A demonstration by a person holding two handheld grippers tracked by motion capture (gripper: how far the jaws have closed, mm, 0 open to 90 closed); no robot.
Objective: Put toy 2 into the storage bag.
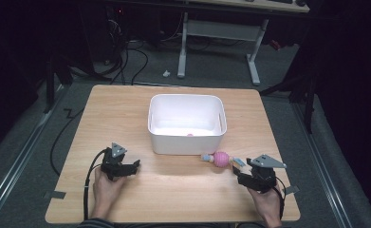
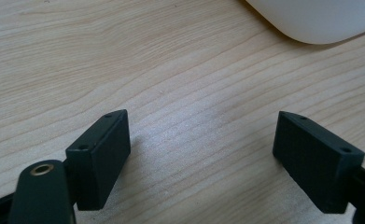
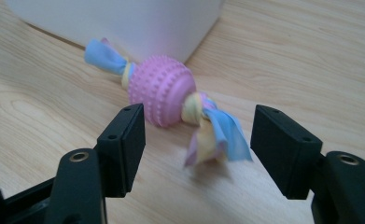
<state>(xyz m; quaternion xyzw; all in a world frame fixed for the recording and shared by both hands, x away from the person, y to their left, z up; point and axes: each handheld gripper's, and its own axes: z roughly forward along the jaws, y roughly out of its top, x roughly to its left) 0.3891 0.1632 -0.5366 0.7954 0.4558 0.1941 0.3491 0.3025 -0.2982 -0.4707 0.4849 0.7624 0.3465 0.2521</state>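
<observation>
Wooden table (image 1: 173, 190) stood on grey floor (image 1: 211, 71), dark room; white bin (image 1: 187, 124) central. Left gripper (image 1: 136, 164) and right gripper (image 1: 235, 172) both gaped, holding nothing.

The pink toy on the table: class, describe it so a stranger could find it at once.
Find the white bin mid-table. Just off its near right corner lies the pink toy, before the open right gripper. It is a studded ball with blue and yellow cloth knotted at both ends.
</observation>
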